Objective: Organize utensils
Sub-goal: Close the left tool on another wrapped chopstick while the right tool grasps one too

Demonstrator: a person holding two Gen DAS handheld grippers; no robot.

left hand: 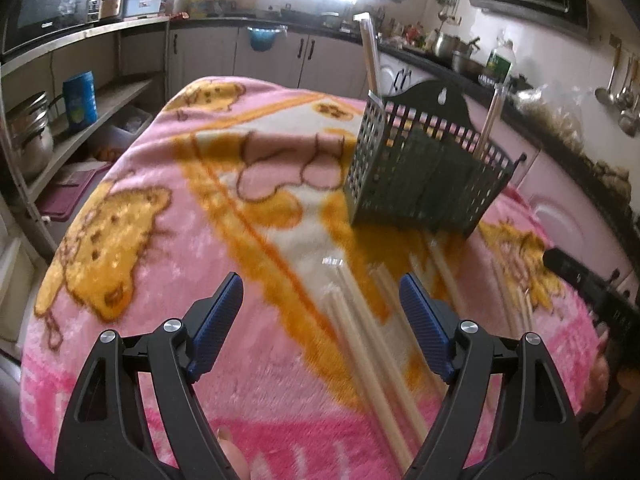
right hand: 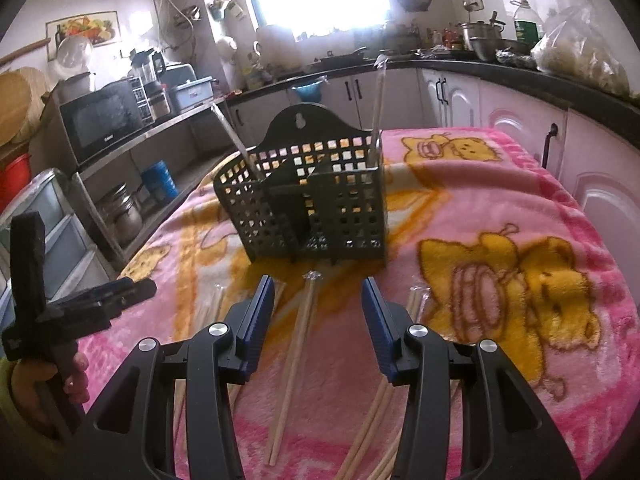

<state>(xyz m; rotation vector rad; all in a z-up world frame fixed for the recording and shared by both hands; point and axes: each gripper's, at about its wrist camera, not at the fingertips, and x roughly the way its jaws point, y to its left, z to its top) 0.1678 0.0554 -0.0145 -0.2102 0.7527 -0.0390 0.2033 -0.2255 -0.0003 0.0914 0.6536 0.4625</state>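
Right wrist view: wrapped chopsticks [right hand: 294, 356] lie loose on the pink blanket [right hand: 500, 184], one pair between the right gripper [right hand: 318, 320] fingers, which stand part open and empty; more lie under the right finger. Ahead of the fingertips stands the dark slotted holder [right hand: 304, 200], two pairs already upright in it. The left gripper [left hand: 322, 320] is wide open, empty, above other pairs. Risks, as I judge: slick wrappers slipping, a pinch catching plush blanket or several pairs, the light holder tipping if nudged.

Fleecy pink blanket [right hand: 500, 200]; perforated plastic caddy [right hand: 308, 200]; pale wooden chopsticks [right hand: 294, 364].
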